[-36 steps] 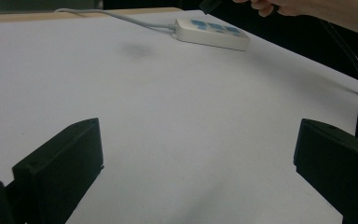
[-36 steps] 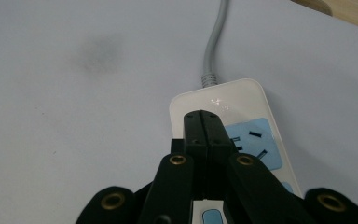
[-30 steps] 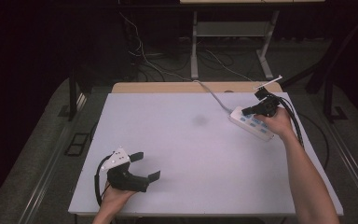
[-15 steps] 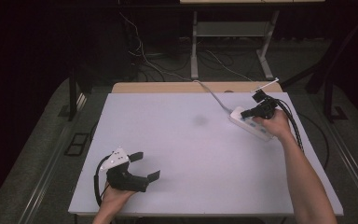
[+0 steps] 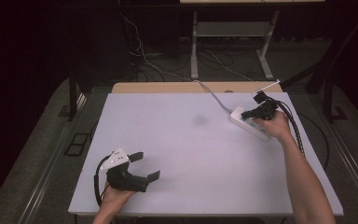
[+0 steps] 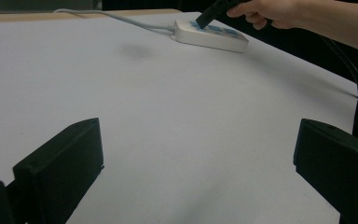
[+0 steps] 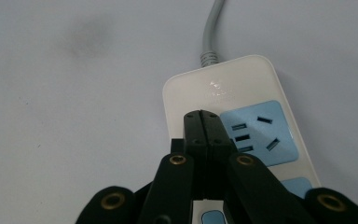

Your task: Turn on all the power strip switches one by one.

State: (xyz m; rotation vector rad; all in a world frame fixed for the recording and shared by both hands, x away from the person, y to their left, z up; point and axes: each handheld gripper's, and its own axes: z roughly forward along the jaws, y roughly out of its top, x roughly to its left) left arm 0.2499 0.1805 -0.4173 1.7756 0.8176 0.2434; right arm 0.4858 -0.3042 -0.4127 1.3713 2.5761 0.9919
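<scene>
My right gripper (image 7: 204, 122) is pressed jaw to jaw with nothing between, its tips resting over the near-cord end of the power strip (image 5: 251, 124), beside the first blue socket panel (image 7: 260, 133). Compared with a second ago, that hand sits a shade closer to the strip's cord end; the strip itself lies where it lay, angled at the table's far right corner, its grey cable (image 5: 212, 93) running off over the far edge. I judge this small shift to be fine aiming at a switch on the strip's edge, probably a press with the closed tips, not a grasp. From the left gripper view, the same tips slant down onto the strip's top face (image 6: 204, 21); whether they bear on it I cannot tell. My left gripper (image 5: 140, 165) rests well apart from the strip, near the table's (image 5: 186, 154) front left, jaws spread wide and empty, unchanged.
</scene>
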